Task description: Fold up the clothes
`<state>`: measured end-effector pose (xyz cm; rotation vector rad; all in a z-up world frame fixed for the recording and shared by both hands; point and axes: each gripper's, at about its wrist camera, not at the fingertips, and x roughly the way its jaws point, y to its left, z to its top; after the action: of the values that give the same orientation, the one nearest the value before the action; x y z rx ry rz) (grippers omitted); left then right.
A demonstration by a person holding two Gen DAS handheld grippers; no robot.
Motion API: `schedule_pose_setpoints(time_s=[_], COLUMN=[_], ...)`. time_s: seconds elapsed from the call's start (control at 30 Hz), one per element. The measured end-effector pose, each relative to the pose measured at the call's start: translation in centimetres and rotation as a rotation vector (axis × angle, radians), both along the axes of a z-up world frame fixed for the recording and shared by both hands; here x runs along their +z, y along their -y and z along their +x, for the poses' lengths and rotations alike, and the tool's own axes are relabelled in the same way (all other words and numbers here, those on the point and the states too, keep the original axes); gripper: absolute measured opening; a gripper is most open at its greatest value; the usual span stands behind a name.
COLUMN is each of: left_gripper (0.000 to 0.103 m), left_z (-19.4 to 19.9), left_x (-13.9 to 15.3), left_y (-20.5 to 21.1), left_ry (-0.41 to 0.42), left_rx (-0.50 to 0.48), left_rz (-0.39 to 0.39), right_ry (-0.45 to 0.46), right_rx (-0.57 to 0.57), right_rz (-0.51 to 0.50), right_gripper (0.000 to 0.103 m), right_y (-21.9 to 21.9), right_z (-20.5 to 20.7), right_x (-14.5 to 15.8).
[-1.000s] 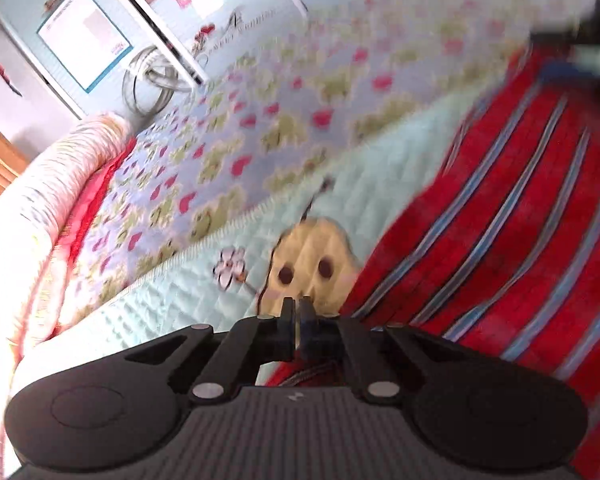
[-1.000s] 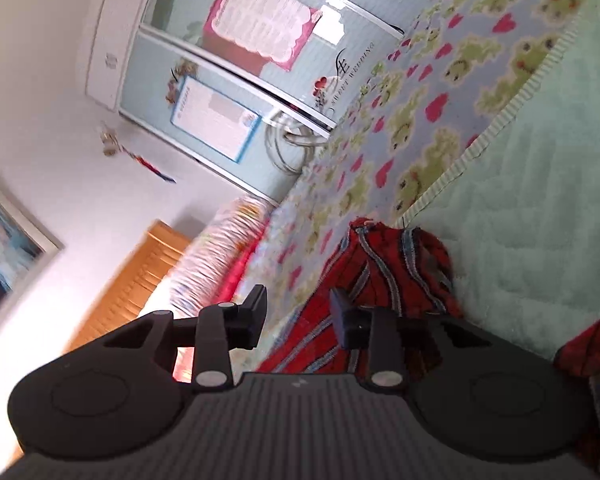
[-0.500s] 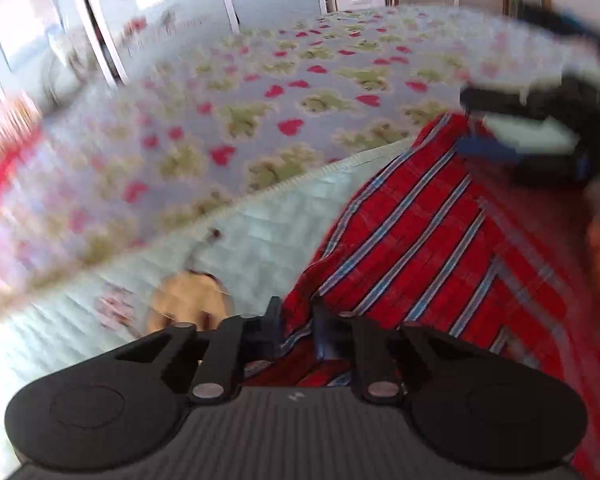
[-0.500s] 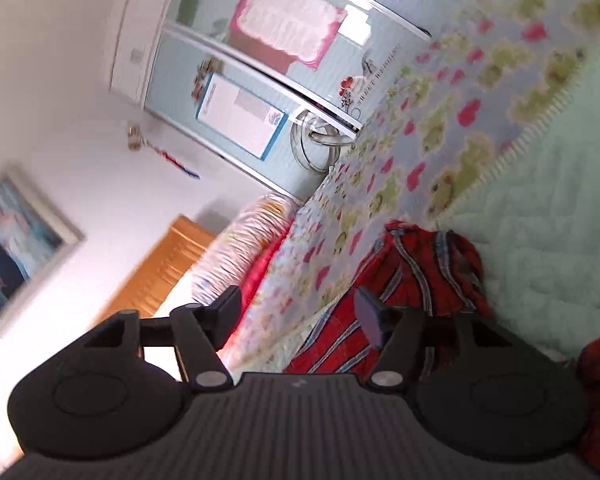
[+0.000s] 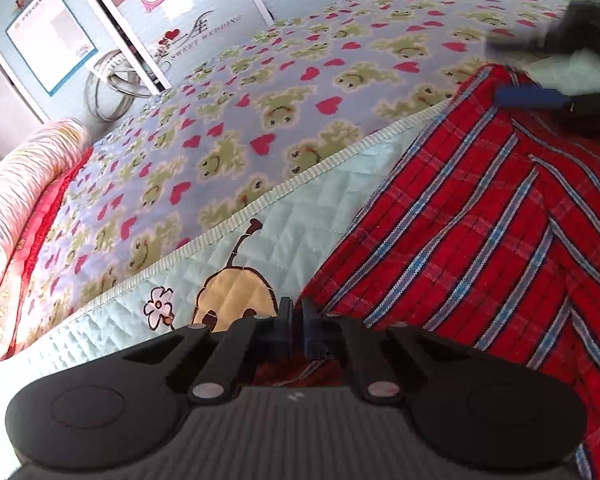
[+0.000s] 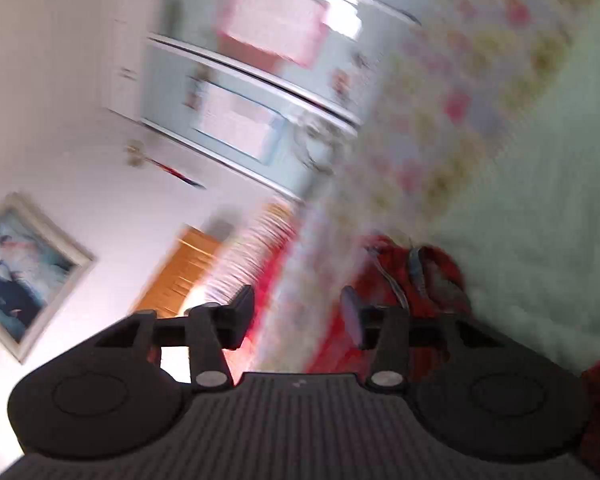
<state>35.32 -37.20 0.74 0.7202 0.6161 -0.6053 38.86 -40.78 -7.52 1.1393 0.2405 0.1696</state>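
- Our left gripper (image 5: 295, 318) keeps its jaws pinched on the red plaid garment's (image 5: 480, 232) near edge, lower middle of frame, so the cloth lies taut across the bed (image 5: 260, 92).
- Our right gripper (image 6: 298, 316) shows jaws parted and closing in, nothing between them, the garment's bunched end just beyond at lower right.

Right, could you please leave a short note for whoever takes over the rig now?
Left gripper: shut, apparently pinching the near corner of the shirt.
Right gripper: open, jaws just closing, nothing clearly between them, at the far corner.
The shirt lies spread on the quilt.
Done: near corner gripped. Left: grip the far corner, then fold.
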Motion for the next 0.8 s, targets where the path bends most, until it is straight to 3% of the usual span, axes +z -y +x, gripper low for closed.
schedule_pose_setpoints(time_s=[0.03, 0.07, 0.13, 0.2, 0.23, 0.27, 0.37, 0.43, 0.47, 0.53, 0.6, 0.63, 0.7, 0.73, 0.8], left_gripper=[0.013, 0.023, 0.033, 0.033, 0.033, 0.034, 0.042, 0.043, 0.044, 0.044, 0.044, 0.045, 0.053, 0.057, 0.057], left_z=[0.1, 0.2, 0.6, 1.0, 1.0, 0.8, 0.2, -1.5, -2.4, -4.9, -7.5, -8.9, -11.7, -12.8, -14.3], left_x=[0.2, 0.4, 1.3, 3.0, 4.2, 5.3, 8.0, 8.3, 8.5, 8.0, 7.4, 7.1, 6.7, 6.4, 6.4], left_y=[-0.2, -0.4, -1.4, -3.4, -4.7, -6.3, -11.8, -14.4, -15.6, -16.9, -18.0, -18.2, -18.4, -18.8, -20.3], left_ry=[0.001, 0.002, -0.001, 0.024, 0.044, 0.052, 0.051, 0.028, 0.016, -0.027, -0.073, -0.092, -0.095, -0.077, -0.036], left_rx=[0.015, 0.032, 0.078, 0.131, 0.162, 0.197, 0.303, 0.332, 0.345, 0.363, 0.381, 0.373, 0.372, 0.405, 0.487], left_rz=[-0.01, -0.022, -0.084, -0.171, -0.221, -0.275, -0.404, -0.426, -0.434, -0.452, -0.469, -0.488, -0.512, -0.517, -0.536], right_ry=[-0.022, -0.023, -0.069, -0.073, -0.046, -0.017, 0.06, 0.022, -0.029, -0.133, -0.147, -0.138, -0.093, -0.066, -0.064], right_rx=[-0.021, -0.032, -0.059, -0.064, -0.06, -0.051, 0.088, 0.186, 0.183, 0.176, 0.167, 0.162, 0.168, 0.173, 0.186], right_rz=[0.009, -0.008, -0.112, -0.212, -0.265, -0.31, -0.342, -0.317, -0.309, -0.291, -0.284, -0.283, -0.333, -0.367, -0.417], right_gripper=[0.011, 0.013, 0.014, 0.027, 0.044, 0.056, 0.058, 0.058, 0.048, 0.013, 0.014, 0.016, 0.036, 0.054, 0.056], right_y=[0.3, 0.2, -0.7, -2.0, -2.7, -3.4, -5.7, -6.5, -6.2, -5.7, -5.3, -5.2, -5.7, -6.1, -6.8], right_z=[-0.1, -0.3, -0.7, -1.0, -1.4, -1.7, -1.1, 0.1, 0.6, 1.5, 1.7, 1.6, 1.4, 1.3, 1.3], right_x=[-0.3, -0.1, 0.7, 2.2, 3.1, 4.1, 5.8, 5.1, 4.4, 3.0, 2.8, 2.9, 3.8, 4.4, 4.5])
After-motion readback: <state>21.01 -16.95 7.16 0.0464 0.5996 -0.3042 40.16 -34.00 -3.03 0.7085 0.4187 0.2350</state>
